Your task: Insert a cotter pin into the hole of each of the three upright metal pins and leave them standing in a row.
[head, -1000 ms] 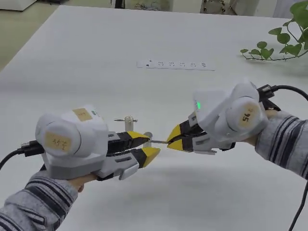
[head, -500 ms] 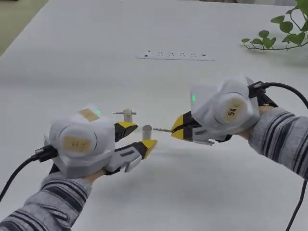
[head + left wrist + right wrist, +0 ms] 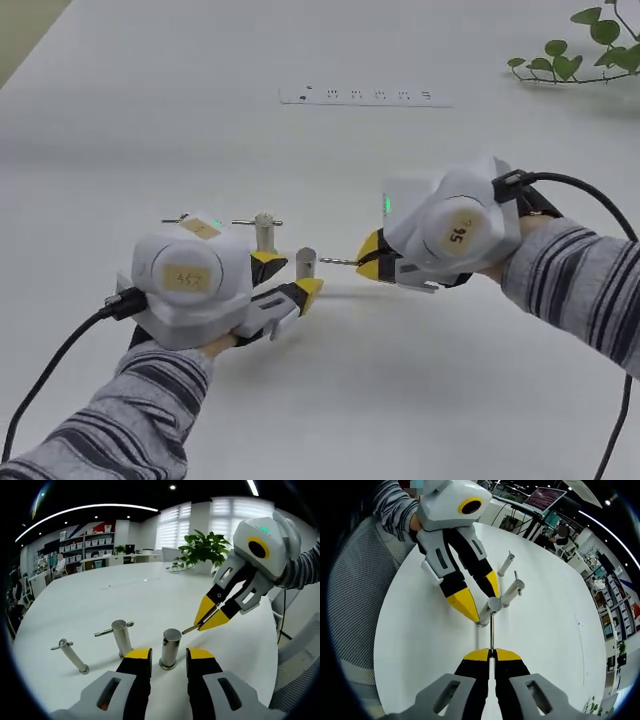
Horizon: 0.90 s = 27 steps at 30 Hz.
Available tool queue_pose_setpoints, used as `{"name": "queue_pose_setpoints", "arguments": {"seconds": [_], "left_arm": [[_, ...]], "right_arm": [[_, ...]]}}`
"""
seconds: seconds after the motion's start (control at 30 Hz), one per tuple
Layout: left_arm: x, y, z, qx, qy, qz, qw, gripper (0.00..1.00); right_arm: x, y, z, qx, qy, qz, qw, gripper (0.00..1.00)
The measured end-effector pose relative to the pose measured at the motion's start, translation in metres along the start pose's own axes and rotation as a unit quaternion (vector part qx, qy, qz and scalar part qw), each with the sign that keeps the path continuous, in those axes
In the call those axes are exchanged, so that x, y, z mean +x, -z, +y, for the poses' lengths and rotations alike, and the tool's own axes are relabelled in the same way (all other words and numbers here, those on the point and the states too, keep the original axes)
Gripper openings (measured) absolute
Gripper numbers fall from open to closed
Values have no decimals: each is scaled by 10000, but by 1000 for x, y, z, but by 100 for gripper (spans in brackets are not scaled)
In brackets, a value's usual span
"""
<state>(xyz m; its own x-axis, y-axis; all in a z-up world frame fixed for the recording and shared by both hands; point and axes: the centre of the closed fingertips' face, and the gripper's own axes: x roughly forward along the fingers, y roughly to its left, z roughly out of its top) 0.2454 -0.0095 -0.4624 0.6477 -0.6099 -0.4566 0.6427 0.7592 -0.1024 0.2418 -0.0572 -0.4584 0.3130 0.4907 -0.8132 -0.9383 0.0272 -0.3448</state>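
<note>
Where the grippers face each other at centre frame in the head view, the left gripper (image 3: 289, 275) is open with its jaws astride an upright metal pin (image 3: 306, 266), and the right gripper (image 3: 368, 266) is clamped on a cotter pin (image 3: 338, 262). In the left gripper view, lower centre, gaps show either side of the metal pin. In the right gripper view, the cotter pin runs from bottom centre up to the metal pin's head.
</note>
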Motion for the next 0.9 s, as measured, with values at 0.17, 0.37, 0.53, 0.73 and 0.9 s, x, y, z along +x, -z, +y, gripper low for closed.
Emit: {"name": "queue_pose_setpoints", "arguments": {"seconds": [0.17,0.37,0.53,0.73,0.9], "left_arm": [[9,4,2,11,-35,83,10000,21],[16,8,2,-42,-45,127,9999,17],[18,7,0,-37,-41,121,9999,13],[19,8,-1,-17,-49,136,9999,11],[20,10,-1,74,-22,159,9998,11]], "right_arm": [[3,0,-1,-8,-11,7,10000,0],[5,1,-2,66,-27,-5,10000,0],[6,-3,-2,63,-55,-41,10000,0],[5,-5,-2,22,-81,-3,10000,0],[1,-10,-2,-134,-60,24,9999,0]]}}
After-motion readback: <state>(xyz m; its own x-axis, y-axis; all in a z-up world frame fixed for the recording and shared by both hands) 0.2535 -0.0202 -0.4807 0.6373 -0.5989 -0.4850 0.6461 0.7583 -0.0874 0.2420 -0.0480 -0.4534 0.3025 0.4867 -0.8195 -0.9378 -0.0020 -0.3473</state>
